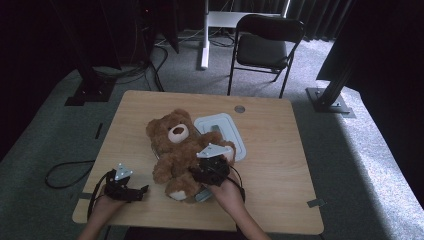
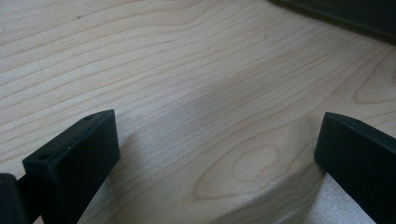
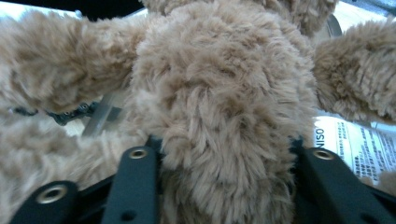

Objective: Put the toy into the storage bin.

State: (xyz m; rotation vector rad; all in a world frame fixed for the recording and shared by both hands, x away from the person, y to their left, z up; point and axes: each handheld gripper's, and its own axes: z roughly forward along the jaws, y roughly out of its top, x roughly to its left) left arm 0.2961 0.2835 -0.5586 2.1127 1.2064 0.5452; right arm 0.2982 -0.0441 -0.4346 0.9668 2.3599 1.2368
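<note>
In the high view, a brown teddy bear [image 1: 181, 150] lies on its back in the middle of a light wooden table [image 1: 270, 150], its head toward the upper left of the frame and its feet toward the bottom. Under and behind it sits a clear plastic container; the container's white lid [image 1: 226, 131] lies just to the right of the bear's head, touching the bear's raised arm. The right gripper [image 1: 212, 172] is at the bear's lower body, right of centre in the frame, with the person's right hand [image 1: 227, 192] behind it. The left gripper [image 1: 134, 191] rests low on the table in the lower left, apart from the bear, held by the left hand [image 1: 102, 202]. A small round metal cap [image 1: 239, 108] is set into the table near its far edge. Beyond the table, a black folding chair [image 1: 265, 47] stands at the top of the frame.

In the left gripper view, the two black jaws stand wide apart at the lower left and lower right corners, with bare wood grain of the table [image 2: 210, 93] between them and nothing in the gap.

In the right gripper view, the teddy bear's furry body [image 3: 219, 107] bulges between the jaws, which sit against the fur on both sides at the bottom of the frame. A limb spreads to the upper left, another to the upper right. At the right edge a white printed label [image 3: 355, 140] shows under the bear; the letters "NISO" can be read, the smaller print is too fine to make out.
</note>
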